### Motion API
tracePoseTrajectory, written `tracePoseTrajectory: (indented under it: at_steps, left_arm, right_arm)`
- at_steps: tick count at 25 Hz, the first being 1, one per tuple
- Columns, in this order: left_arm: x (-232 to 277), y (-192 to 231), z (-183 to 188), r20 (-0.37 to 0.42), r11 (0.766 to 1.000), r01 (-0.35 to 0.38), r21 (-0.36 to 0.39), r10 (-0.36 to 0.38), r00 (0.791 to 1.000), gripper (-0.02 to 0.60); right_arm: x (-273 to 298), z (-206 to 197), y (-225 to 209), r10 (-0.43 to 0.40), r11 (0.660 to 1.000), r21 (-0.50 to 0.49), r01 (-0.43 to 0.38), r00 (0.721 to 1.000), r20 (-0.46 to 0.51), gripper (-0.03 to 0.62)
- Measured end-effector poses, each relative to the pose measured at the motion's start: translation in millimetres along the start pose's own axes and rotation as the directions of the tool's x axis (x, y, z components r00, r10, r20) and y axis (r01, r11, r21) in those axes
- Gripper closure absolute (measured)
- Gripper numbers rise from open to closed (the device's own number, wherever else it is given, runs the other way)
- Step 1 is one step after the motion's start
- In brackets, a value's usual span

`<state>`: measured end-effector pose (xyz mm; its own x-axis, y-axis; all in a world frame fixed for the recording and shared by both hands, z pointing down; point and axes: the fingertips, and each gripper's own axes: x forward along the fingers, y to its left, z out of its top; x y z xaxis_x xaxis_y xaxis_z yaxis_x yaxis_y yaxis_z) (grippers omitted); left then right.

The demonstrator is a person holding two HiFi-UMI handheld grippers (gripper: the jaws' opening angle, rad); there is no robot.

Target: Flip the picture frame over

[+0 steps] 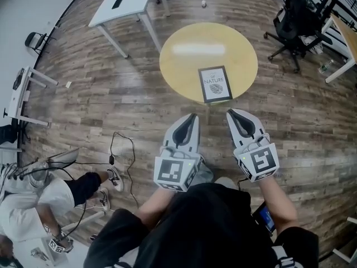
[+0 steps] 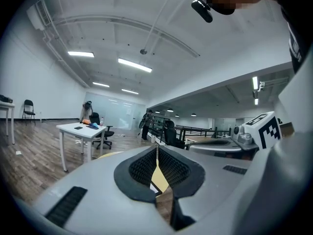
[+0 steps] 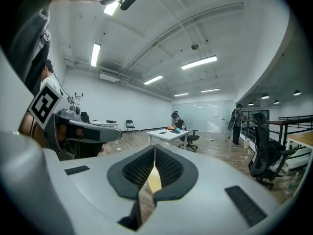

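Observation:
The picture frame [image 1: 215,84] lies flat on the round yellow table [image 1: 184,60], near its front right edge. It has a dark border and a white print with a leaf, face up. Both grippers hover short of the table's near edge, pointing at it. My left gripper [image 1: 193,116] is shut and holds nothing; it is just below and left of the frame. My right gripper [image 1: 229,112] is also shut and empty, just below and right of the frame. In the left gripper view the jaws [image 2: 157,149] meet at the tip, with the yellow table and a frame corner [image 2: 155,187] showing behind them.
A white desk [image 1: 122,4] stands at the back left and black office chairs [image 1: 295,21] at the back right. A person [image 1: 39,197] sits at the lower left beside cables [image 1: 120,149] on the wooden floor. A small white stand [image 1: 22,91] is at the left.

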<state>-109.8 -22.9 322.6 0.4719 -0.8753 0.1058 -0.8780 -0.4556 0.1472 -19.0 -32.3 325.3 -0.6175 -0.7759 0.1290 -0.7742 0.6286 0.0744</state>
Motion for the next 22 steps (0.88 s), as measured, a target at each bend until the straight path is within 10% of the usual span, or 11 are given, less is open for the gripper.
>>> tracePoseTrajectory:
  at_steps: [22]
  left_arm:
    - [114.5,71.7,-11.0,-0.052,0.999,-0.048,-0.023,0.046,0.998,0.552]
  right_arm:
    - [96.2,-58.4,-67.2,0.090,0.982,-0.149,-0.119,0.978,-0.189,0.575]
